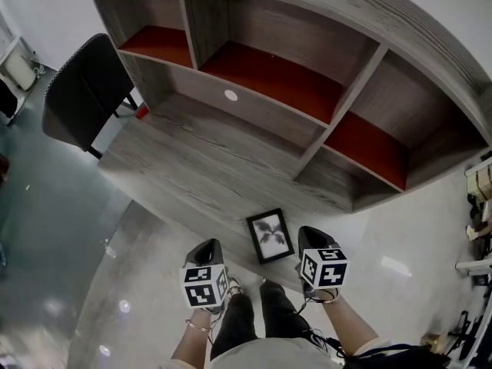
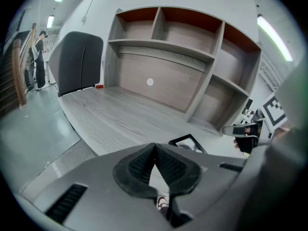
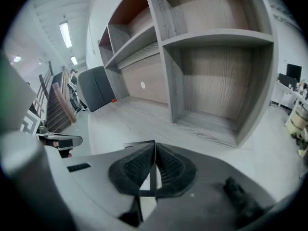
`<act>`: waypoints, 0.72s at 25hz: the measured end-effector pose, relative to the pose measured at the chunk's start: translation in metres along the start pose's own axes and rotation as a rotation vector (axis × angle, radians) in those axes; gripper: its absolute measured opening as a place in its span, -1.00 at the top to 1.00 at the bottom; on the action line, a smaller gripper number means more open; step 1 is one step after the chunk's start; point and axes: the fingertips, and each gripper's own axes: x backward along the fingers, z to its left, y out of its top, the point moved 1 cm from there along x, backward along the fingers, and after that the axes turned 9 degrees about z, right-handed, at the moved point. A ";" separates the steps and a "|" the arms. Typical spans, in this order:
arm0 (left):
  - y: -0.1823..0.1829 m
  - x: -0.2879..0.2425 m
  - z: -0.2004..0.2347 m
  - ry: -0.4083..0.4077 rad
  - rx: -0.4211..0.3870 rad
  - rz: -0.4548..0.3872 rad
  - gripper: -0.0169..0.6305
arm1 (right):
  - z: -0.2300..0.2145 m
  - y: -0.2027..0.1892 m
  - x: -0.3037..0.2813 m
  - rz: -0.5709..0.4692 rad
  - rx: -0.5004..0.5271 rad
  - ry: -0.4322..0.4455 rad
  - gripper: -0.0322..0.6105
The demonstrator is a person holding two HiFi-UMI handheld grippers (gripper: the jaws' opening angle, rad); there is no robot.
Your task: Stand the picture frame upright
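Held low at the front edge of the grey wood desk (image 1: 192,160): left gripper (image 1: 208,246) and right gripper (image 1: 310,235), side by side. Both pairs of jaws pressed fully together, tips meeting, nothing gripped between them. Between the two and slightly ahead, lying flat on the desk near its front edge: black picture frame (image 1: 270,236), glass up, with a dark leaf-like print on white. Right gripper just beside the frame's right edge, left gripper a little farther off; neither seen touching it. Behind, rising from the back of the desk, a grey shelf unit (image 1: 361,75) with red-lined compartments. At the desk's left end, a black chair (image 1: 81,91).
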 end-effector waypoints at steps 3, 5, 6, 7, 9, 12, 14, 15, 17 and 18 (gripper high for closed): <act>-0.011 -0.007 0.003 0.005 0.009 0.021 0.91 | 0.000 -0.008 -0.009 0.022 0.004 0.010 0.80; -0.018 -0.012 0.004 0.010 0.017 0.035 0.91 | 0.000 -0.013 -0.015 0.038 0.007 0.017 0.80; -0.022 -0.014 0.005 0.012 0.020 0.042 0.91 | 0.000 -0.016 -0.018 0.046 0.008 0.021 0.80; -0.024 -0.016 0.005 0.014 0.023 0.048 0.91 | -0.001 -0.018 -0.020 0.054 0.008 0.024 0.80; -0.029 -0.021 0.006 0.014 0.026 0.057 0.91 | -0.001 -0.025 -0.026 0.069 0.007 0.029 0.79; -0.034 -0.028 0.005 0.011 0.034 0.068 0.91 | -0.003 -0.036 -0.035 0.097 0.005 0.032 0.79; -0.037 -0.031 0.003 0.009 0.040 0.075 0.91 | -0.004 -0.041 -0.039 0.110 0.003 0.035 0.79; -0.038 -0.033 0.002 0.007 0.041 0.079 0.91 | -0.004 -0.042 -0.041 0.115 0.002 0.038 0.79; -0.040 -0.036 -0.001 0.004 0.041 0.085 0.91 | -0.004 -0.042 -0.043 0.123 0.003 0.045 0.79; -0.040 -0.038 -0.003 0.000 0.038 0.088 0.91 | -0.004 -0.042 -0.045 0.125 0.006 0.049 0.79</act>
